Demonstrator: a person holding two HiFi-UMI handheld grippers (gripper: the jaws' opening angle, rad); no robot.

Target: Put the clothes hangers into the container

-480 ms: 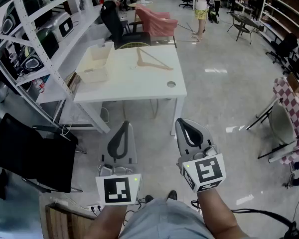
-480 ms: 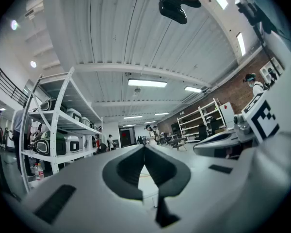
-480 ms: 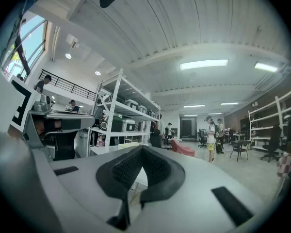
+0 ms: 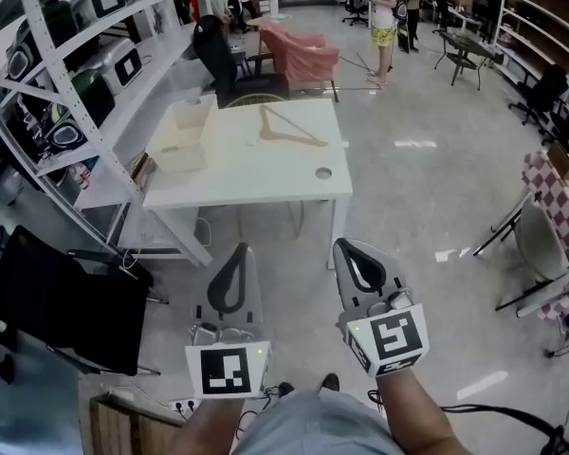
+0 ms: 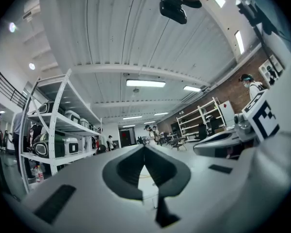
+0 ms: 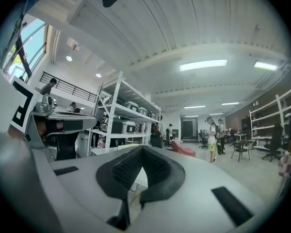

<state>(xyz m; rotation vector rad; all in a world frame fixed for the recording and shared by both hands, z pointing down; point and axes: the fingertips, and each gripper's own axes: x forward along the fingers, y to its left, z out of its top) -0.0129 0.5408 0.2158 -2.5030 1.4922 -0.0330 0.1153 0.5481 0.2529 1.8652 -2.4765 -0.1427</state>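
Left gripper (image 4: 237, 250): jaws together, nothing between them.
Right gripper (image 4: 347, 246): jaws together, nothing between them.
Wooden hanger (image 4: 289, 129): 1, flat on the counter (image 4: 266, 180), well ahead of both grippers.
Container (image 4: 183, 133): ahead-left, near the hanger, not touching.

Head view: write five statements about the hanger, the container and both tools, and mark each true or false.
1. The wooden hanger lies on the white table. True.
2. The hanger is inside the container. False: it lies on the tabletop, to the container's right.
3. The left tool grips a hanger. False: its jaws are together on nothing.
4. The right tool is shut and empty. True.
5. Both tools hang over the table. False: they are short of it, above the floor.
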